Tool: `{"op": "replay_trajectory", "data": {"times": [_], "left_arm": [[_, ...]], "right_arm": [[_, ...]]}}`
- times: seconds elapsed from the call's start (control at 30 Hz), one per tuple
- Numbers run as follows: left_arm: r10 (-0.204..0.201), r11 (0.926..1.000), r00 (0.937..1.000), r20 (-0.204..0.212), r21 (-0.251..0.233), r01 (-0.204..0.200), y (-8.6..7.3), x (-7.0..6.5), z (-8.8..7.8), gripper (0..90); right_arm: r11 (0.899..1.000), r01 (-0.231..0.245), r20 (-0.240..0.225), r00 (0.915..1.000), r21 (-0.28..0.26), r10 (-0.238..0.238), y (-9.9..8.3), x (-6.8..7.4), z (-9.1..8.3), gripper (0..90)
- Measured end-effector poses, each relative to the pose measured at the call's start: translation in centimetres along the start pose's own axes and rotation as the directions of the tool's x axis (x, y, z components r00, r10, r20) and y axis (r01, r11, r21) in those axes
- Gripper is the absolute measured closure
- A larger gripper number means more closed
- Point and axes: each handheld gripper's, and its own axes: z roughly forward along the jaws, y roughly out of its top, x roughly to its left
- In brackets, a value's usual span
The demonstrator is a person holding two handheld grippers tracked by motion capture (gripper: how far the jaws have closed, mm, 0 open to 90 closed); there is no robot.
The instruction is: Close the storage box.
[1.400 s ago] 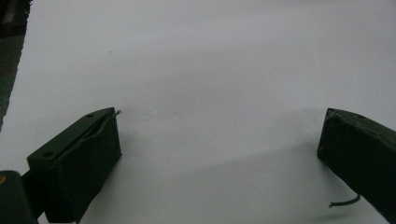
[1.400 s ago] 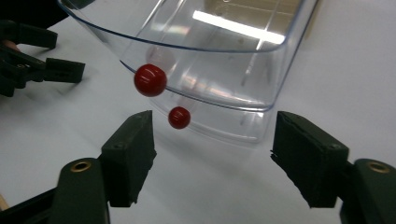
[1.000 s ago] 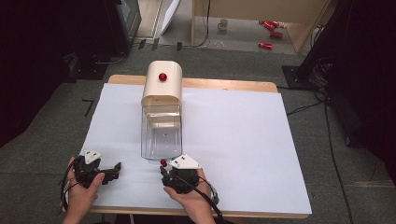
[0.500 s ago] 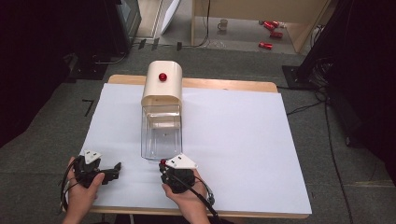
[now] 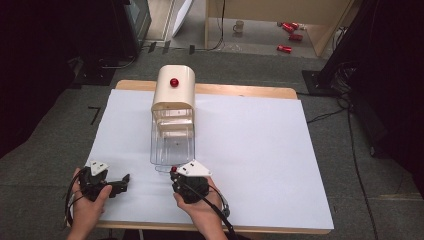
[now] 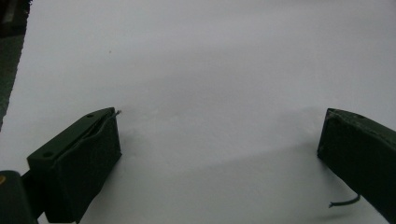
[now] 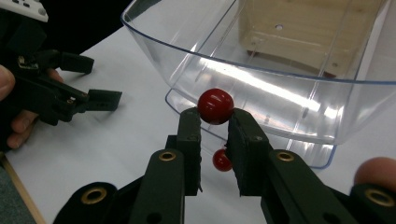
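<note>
A wooden table [image 5: 240, 90] covered by a white sheet [image 5: 260, 150] stood on grey carpet, with dark equipment around it and red cans [image 5: 290, 31] on the floor beyond. At the near left corner the left gripper [image 5: 122, 182] rested on the sheet in the person's hand, its jaws spread wide with nothing but white paper between them. Next along, a cream box [image 5: 173, 90] with a red knob [image 5: 174, 82] on top sat toward the far edge, and a clear plastic drawer [image 5: 172, 142] stuck out of it toward the person. Just at the drawer's near end, the right gripper [image 7: 215, 128] had just been closing its jaws, and it pinched a red ball [image 7: 215, 106] between its tips, held close against the drawer's clear front wall. A second red ball [image 7: 222, 160] showed lower down between the jaws; whether it was a reflection could not be told.
</note>
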Motion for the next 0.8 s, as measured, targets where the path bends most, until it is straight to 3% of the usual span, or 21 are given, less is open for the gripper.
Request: {"op": "replay_trajectory", "data": {"times": [0.8], "left_arm": [[-0.001,1.0000,1.0000,0.001,0.001,0.001,0.0,0.0,0.0,0.0]], "right_arm": [[0.999,-0.003,0.031,0.9995,-0.036,0.004,3.9,-1.5,1.9,76.5]]}}
